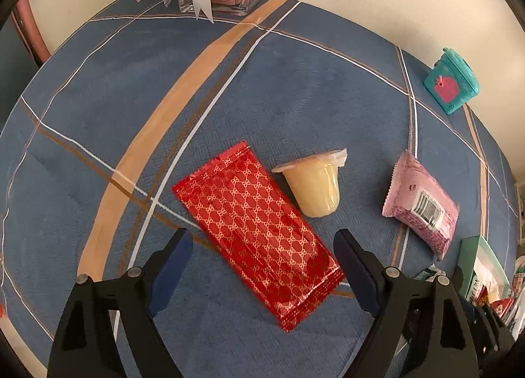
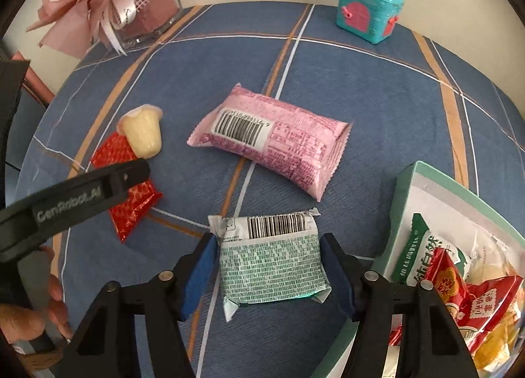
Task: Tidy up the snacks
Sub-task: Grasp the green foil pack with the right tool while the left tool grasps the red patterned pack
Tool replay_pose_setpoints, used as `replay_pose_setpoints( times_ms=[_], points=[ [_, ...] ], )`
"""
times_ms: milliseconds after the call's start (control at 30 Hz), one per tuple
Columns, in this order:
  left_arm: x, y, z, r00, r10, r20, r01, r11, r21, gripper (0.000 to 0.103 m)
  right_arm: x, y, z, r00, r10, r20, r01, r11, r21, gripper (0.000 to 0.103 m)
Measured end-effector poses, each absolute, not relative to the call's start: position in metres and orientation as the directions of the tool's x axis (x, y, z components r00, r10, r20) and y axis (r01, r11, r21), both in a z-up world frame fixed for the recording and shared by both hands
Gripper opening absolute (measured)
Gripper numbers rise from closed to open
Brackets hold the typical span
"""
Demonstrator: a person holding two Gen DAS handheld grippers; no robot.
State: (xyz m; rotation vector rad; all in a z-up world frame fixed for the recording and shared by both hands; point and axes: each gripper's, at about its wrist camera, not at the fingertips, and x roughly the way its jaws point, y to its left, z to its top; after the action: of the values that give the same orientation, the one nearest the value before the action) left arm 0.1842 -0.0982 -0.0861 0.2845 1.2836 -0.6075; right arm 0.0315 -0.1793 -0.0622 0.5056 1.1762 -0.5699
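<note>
My left gripper [image 1: 262, 235] points down at the blue tablecloth [image 1: 295, 99], open, with a red patterned packet [image 1: 256, 230] lying slantwise between its blue pads; the pads stand clear of it. Beside the packet a pale yellow jelly cup [image 1: 315, 184] lies on its side, and a pink packet [image 1: 420, 204] lies further right. My right gripper [image 2: 268, 238] has a green-and-white printed packet [image 2: 272, 266] between its pads, which touch both of its sides. The pink packet [image 2: 272, 141], jelly cup [image 2: 142, 132] and red packet [image 2: 131, 204] lie beyond it.
A green-rimmed box [image 2: 402, 200] holding several snack bags sits at the right table edge. A small teal case [image 2: 369, 9] stands at the back, and a glass vase with pink ribbon [image 2: 144, 13] at the back left. A hand [image 2: 32, 319] holds the left gripper's handle.
</note>
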Motion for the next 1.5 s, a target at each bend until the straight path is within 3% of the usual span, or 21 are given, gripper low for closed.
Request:
replay_pose_setpoints(
  times_ms=[633,1000,1500],
  points=[
    [0.201,-0.097,-0.098,0.164,-0.202,-0.966,0.542,0.836,-0.083,0.088,0.027,-0.184,-0.068,0.259,-0.135,-0.956,0.672,0.737,0.078,0.066],
    [0.197,-0.098,-0.094,0.177,-0.224,-0.958,0.538,0.837,-0.096,0.064,0.031,-0.181,-0.074,0.246,-0.145,-0.958,0.676,0.734,0.062,0.066],
    [0.195,-0.09,-0.08,0.146,-0.275,-0.95,0.537,0.829,-0.158,0.049,0.023,-0.173,-0.074,0.244,-0.161,-0.956,0.711,0.701,0.064,0.058]
  ],
)
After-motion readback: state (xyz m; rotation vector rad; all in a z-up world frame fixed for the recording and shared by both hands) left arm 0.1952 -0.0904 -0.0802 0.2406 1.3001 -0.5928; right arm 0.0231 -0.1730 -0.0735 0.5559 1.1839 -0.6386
